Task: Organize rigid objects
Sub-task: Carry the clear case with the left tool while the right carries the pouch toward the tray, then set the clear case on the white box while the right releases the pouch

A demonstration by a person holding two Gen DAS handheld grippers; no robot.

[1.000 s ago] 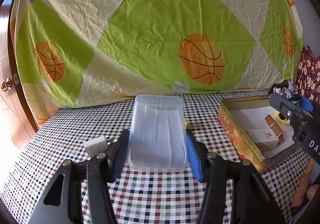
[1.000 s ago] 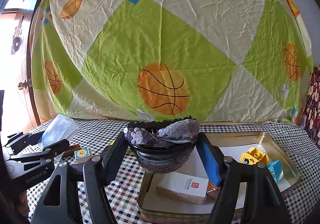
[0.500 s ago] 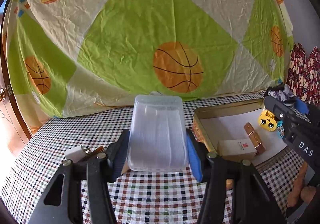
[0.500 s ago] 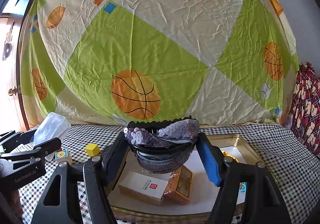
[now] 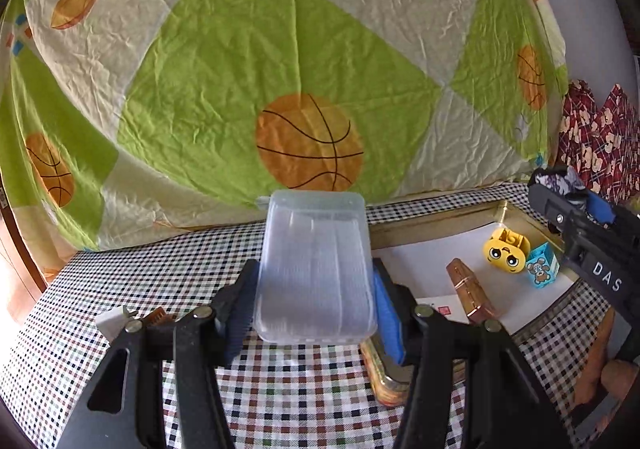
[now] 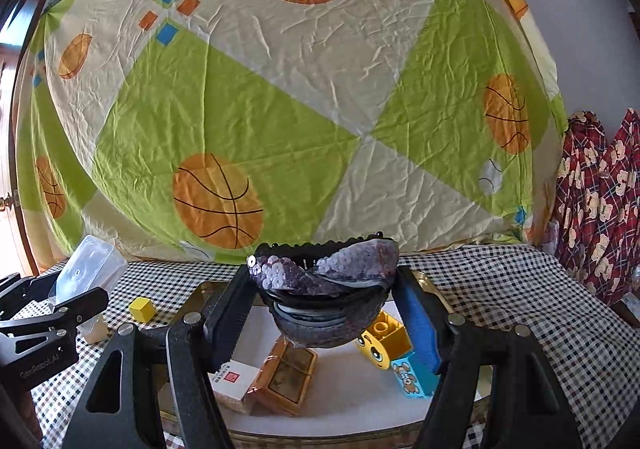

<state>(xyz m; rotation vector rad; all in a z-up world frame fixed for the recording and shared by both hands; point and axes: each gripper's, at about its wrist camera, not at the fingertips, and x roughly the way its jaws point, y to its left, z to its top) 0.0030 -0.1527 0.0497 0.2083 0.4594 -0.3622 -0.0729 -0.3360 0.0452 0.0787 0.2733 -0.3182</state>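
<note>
Left wrist view, bottom centre: the left gripper point(image 5: 316, 289) is clamped on one clear plastic box point(image 5: 316, 269), a pad pressed to each long side, the box held tilted above the checked tablecloth point(image 5: 180, 273). To the right of the box lies one gold tin tray point(image 5: 432, 227) with a white floor. Four things sit in it: one yellow block with a cartoon face point(image 5: 503, 251), one blue block with a bear picture point(image 5: 542, 269) just beside it, one copper-coloured box point(image 5: 472, 293), and one white carton with a red mark point(image 5: 442, 309), mostly hidden behind the gripper's right finger. At lower left, partly behind the left finger, are one white piece point(image 5: 112, 321) and one brown piece point(image 5: 158, 317); I cannot tell what they are. The right gripper point(image 5: 576, 201) comes in at the right edge, above the tray.

From the right wrist view, the right gripper point(image 6: 324, 301) grips one dark sequined hair clip point(image 6: 324, 281) between its pads, held over the tray point(image 6: 432, 283). Below it I count the same four: white carton point(image 6: 232, 379), copper-coloured box point(image 6: 286, 375) touching it, yellow face block point(image 6: 380, 337) and blue bear block point(image 6: 412, 375). Outside the tray, at the left of the frame on the cloth point(image 6: 500, 289), sit one small yellow cube point(image 6: 142, 308) and one pale block point(image 6: 94, 329). The left gripper point(image 6: 52, 301) with its clear box point(image 6: 88, 269) shows at the far left. One basketball-print sheet point(image 6: 280, 89) fills the background, with red patterned fabric point(image 6: 600, 201) at the right edge.
</note>
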